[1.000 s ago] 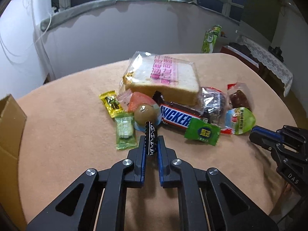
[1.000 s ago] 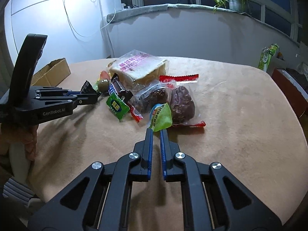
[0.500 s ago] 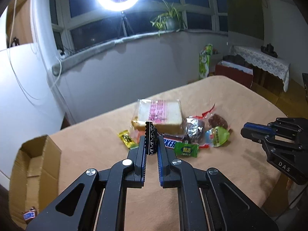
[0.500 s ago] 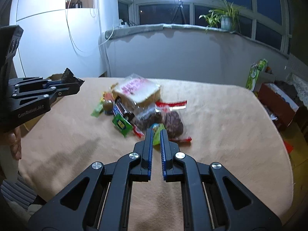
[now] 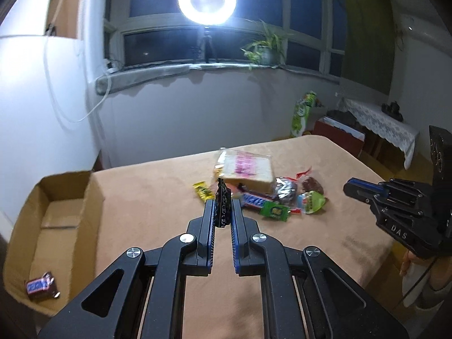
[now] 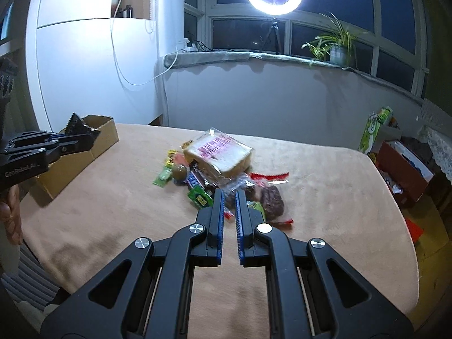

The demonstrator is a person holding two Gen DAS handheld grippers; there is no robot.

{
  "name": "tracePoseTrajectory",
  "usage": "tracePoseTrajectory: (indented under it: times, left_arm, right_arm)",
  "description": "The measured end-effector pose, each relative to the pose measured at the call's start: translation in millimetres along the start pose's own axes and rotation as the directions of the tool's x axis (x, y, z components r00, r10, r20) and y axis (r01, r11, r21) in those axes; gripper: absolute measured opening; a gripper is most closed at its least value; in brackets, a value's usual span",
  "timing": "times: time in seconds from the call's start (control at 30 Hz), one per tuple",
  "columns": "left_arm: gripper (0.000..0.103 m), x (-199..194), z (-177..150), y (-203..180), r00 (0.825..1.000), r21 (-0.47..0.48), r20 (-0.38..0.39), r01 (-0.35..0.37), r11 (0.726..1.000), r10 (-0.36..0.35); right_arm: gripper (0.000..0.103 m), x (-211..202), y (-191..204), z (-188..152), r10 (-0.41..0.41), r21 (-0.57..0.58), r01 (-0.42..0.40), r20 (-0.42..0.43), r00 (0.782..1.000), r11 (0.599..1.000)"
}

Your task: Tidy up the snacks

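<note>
My left gripper is shut on a small black snack packet and holds it high above the table; it also shows in the right wrist view near the box. A pile of snacks lies mid-table: bagged bread, a Snickers bar, a green candy, a yellow packet. My right gripper is shut and empty, raised over the near side of the pile. The cardboard box stands at the table's left edge with one Snickers bar inside.
The tan table has a rounded edge on the right. A red box and a green carton stand off the table at right. A person's hand holds the left gripper.
My left gripper has lifted the black packet up from the pile and swung left, bringing the box into view. My right gripper has risen and pulled back from the pile.
</note>
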State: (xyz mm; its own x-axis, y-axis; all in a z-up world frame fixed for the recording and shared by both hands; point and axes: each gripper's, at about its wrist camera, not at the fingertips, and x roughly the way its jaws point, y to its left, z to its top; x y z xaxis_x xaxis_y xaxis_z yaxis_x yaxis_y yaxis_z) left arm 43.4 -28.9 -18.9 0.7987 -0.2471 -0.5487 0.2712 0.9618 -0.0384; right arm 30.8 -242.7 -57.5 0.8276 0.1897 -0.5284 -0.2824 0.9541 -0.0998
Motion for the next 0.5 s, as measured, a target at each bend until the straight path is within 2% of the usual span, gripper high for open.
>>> tracePoseTrajectory:
  times: [0.17,0.27,0.3,0.33,0.4,0.43,0.5]
  left_arm:
    - [0.009,-9.5,-7.7,16.4,1.0,-0.031,0.007,-0.028,0.999,0.028]
    - [0.009,-8.0,-12.2,20.2,1.0,-0.039,-0.001,-0.021,0.999,0.021]
    - [0.009,-5.0,-13.3,19.5,1.0,-0.041,-0.009,-0.014,0.999,0.014]
    - [0.009,-3.9,-14.4,19.5,1.0,-0.044,-0.012,-0.01,0.999,0.009]
    - [0.009,1.4,-14.8,19.3,1.0,-0.051,-0.02,0.005,0.999,-0.006]
    - [0.009,4.2,-15.2,18.1,1.0,-0.049,-0.026,0.009,0.999,-0.01]
    - [0.009,8.0,-16.3,16.0,0.999,-0.048,-0.037,0.012,0.999,-0.013]
  right_arm:
    - [0.008,12.8,-20.6,-10.3,-0.043,0.032,0.045,-0.057,0.997,0.998]
    - [0.008,29.6,-40.0,-20.5,-0.025,0.093,0.035,-0.112,0.993,0.995]
    - [0.015,45.8,-41.8,-23.4,0.005,0.094,0.012,-0.175,0.985,0.996]
    - [0.023,53.5,-41.4,-25.3,0.012,0.089,0.006,-0.201,0.98,0.996]
    - [0.052,69.6,-35.6,-26.6,0.025,0.07,-0.01,-0.212,0.977,0.998]
    - [0.057,77.3,-33.3,-27.0,0.03,0.068,-0.015,-0.233,0.972,0.998]
    - [0.058,90.7,-29.9,-23.5,0.034,0.076,-0.016,-0.243,0.969,0.997]
